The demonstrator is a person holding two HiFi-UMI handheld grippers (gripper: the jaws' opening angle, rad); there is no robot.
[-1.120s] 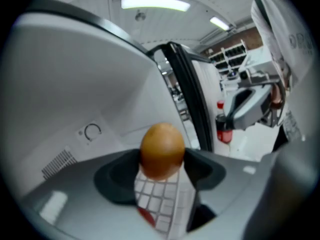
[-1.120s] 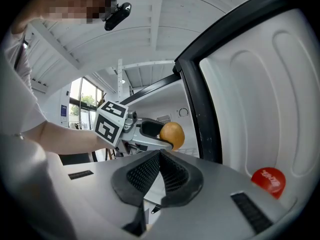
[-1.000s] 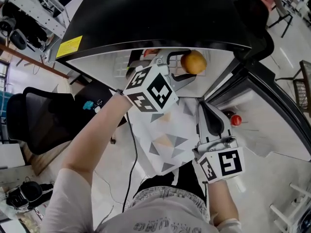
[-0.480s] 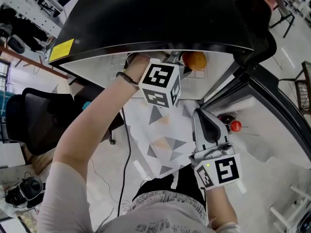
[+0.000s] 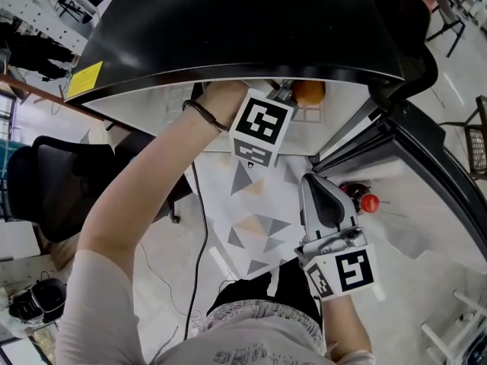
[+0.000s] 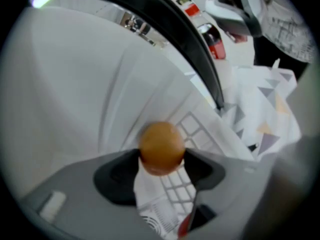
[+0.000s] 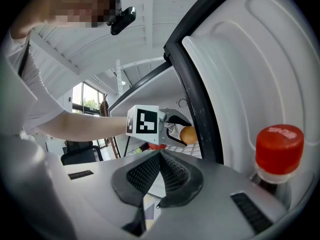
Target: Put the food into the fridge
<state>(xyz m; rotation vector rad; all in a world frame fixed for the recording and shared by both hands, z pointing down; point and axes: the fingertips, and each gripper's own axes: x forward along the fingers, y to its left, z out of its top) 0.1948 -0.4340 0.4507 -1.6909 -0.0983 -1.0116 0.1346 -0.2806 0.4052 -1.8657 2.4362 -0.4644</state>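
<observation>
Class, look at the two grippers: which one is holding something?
The left gripper: its fingers clamp a round orange fruit. The right gripper has its fingers pressed together with nothing between them.

A round, smooth-skinned orange (image 6: 161,148) sits pinched between the jaws of the left gripper (image 6: 161,169), just over the white wire shelf (image 6: 196,130) inside the open black fridge (image 5: 251,21).
</observation>
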